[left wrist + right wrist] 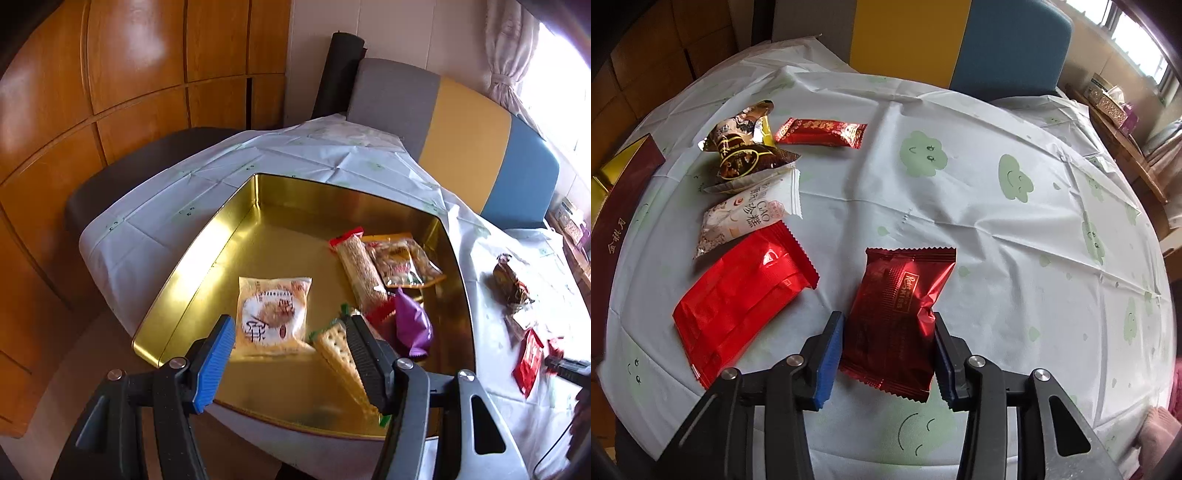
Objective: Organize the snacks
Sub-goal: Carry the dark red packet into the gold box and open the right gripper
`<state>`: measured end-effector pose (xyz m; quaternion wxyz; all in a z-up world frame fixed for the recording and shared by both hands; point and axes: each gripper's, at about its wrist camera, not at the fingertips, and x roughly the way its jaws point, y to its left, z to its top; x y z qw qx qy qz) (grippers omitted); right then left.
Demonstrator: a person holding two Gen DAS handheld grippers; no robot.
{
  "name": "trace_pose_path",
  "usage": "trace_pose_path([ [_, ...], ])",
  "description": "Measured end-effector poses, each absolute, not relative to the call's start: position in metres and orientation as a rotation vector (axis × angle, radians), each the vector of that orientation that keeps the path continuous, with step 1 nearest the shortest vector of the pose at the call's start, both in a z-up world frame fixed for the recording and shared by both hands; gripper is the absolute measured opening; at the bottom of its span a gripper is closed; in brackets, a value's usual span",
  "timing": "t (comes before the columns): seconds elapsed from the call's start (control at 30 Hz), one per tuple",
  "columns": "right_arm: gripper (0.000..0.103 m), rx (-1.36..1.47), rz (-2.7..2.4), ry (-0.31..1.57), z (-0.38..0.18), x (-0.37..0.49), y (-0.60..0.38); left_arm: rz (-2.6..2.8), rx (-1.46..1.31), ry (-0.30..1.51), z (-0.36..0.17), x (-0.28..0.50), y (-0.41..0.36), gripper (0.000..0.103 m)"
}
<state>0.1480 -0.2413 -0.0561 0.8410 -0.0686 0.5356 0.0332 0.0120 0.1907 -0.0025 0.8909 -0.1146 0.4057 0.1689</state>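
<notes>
1. Right gripper (889, 341) is sitting partly closed around the dark red packet (899, 317). The pads are straddling its sides, the right one is touching the foil, and the left one is showing a sliver of gap, so I wouldn't call it gripped yet.
2. To do this well I'd be squeezing on the packet's middle, not the crimped end, and keeping the tips just off the tablecloth (960, 206) so they aren't snagging it.
3. Left gripper (290, 345) is hanging wide open with nothing held, above the gold tin (221, 236). The beige packet (271, 314) and cracker pack (340, 350) are lying in the tin, beyond and between its jaws.
4. Only the right view is showing what's waiting: bright red packet (742, 299) left of its jaws, then white packet (750, 218) and brown packets (746, 151) further out.
5. Only the left view is showing the tin's inside, with plenty of bare floor left of the jaws for dropping things.
</notes>
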Motion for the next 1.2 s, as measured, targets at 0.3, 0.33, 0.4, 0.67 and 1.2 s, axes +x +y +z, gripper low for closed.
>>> trace_pose_path([
  [0.3, 0.045, -0.113, 0.280, 0.990, 0.010, 0.132, -0.183, 0.379, -0.220, 0.821, -0.006, 0.007, 0.188, 0.063],
  [0.33, 0.045, -0.115, 0.325, 0.979, 0.015, 0.129, -0.168, 0.381, -0.217, 0.820, -0.006, 0.007, 0.189, 0.063],
  [0.4, 0.045, -0.127, 0.413, 0.955, 0.023, 0.124, -0.137, 0.386, -0.215, 0.819, -0.006, 0.006, 0.190, 0.063],
  [0.67, 0.045, -0.188, 0.716, 0.920, 0.036, 0.096, -0.015, 0.419, -0.243, 0.810, -0.009, 0.003, 0.204, 0.063],
  [1.2, 0.047, -0.326, 0.858, 1.051, -0.023, 0.099, 0.109, 0.497, -0.348, 0.805, -0.020, -0.003, 0.239, 0.063],
])
